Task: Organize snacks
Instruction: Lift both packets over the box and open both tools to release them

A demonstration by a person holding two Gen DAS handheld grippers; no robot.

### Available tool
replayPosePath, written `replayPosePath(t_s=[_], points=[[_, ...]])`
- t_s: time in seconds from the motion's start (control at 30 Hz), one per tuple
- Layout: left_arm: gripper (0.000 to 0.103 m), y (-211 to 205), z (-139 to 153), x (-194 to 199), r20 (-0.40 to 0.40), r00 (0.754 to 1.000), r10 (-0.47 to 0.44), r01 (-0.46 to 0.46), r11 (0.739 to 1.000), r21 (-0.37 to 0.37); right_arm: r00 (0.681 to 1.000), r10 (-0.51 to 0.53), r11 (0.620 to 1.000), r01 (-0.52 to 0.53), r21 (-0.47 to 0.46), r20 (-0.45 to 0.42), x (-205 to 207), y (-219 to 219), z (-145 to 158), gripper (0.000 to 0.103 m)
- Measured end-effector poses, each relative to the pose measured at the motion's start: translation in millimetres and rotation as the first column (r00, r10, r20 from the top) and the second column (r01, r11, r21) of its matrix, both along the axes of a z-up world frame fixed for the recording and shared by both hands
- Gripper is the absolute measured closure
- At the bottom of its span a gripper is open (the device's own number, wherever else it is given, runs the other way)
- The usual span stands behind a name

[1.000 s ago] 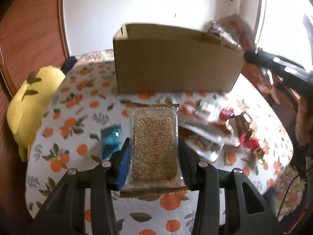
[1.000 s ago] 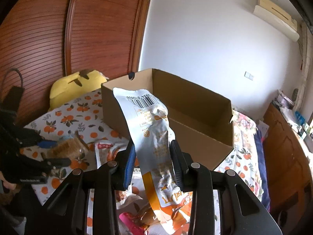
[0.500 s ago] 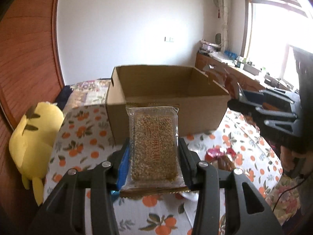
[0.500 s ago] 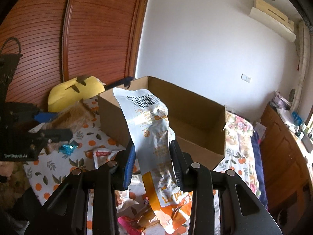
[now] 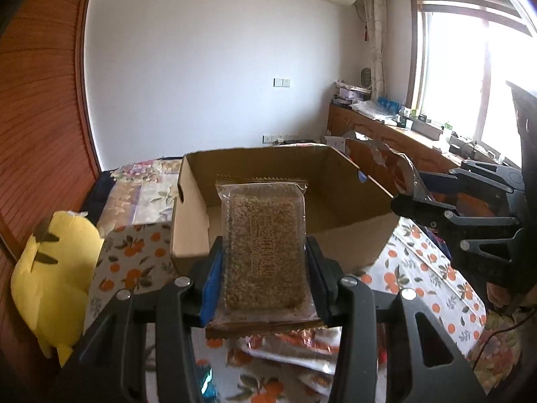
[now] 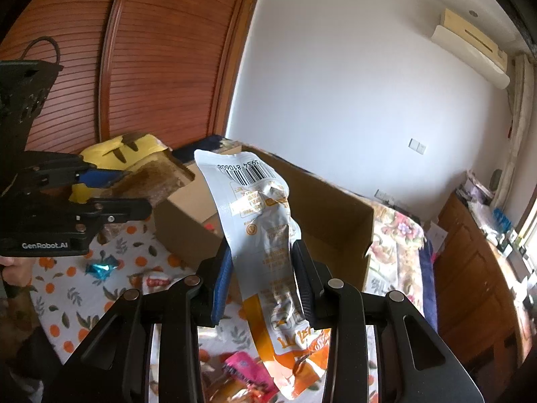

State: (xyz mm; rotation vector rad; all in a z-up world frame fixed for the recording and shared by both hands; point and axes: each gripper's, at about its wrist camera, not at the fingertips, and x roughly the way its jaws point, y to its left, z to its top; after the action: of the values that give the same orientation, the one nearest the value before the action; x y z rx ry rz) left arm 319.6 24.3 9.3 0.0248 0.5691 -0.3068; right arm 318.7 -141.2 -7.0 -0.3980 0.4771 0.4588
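Note:
My left gripper [image 5: 263, 277] is shut on a clear packet of brown grain bar [image 5: 265, 245] and holds it in the air at the near edge of the open cardboard box [image 5: 349, 228]. My right gripper [image 6: 261, 282] is shut on a white and orange snack pouch [image 6: 265, 235] that stands up between the jaws, just in front of the box [image 6: 335, 231]. The right gripper also shows in the left wrist view [image 5: 406, 201] at the box's right corner. The left gripper shows in the right wrist view [image 6: 134, 201] at the box's left corner.
The box stands on a table with an orange-print cloth [image 5: 134, 262]. Loose snack packets [image 5: 302, 352] lie on the cloth below the grippers, with a blue wrapper [image 6: 100, 268] and a pink packet [image 6: 245, 369]. A yellow plush toy [image 5: 50, 278] sits at the left edge.
Both grippers have risen and moved toward the box with their packets. The left gripper now looks over the box's rim into it; before, it was low over the table.

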Motion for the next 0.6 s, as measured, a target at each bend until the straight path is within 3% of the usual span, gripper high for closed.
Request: replayPosePath(t_s=[0.3,0.6], points=[[0.059,2.4,13.1,44.1,0.034,0.999,-0.006,0.006,1.000,-0.011,0.999,0.010,1.000,-0.009,-0.021,0.030,36.3,14.7,10.3,0.068],[0.058,3.4,-1.7,88.3,0.025,0.999,-0.027,0.028,0.999,-0.031,0.999,0.016,1.000,-0.015,-0.022,0.039,74.2,24.9,7.2,0.068]])
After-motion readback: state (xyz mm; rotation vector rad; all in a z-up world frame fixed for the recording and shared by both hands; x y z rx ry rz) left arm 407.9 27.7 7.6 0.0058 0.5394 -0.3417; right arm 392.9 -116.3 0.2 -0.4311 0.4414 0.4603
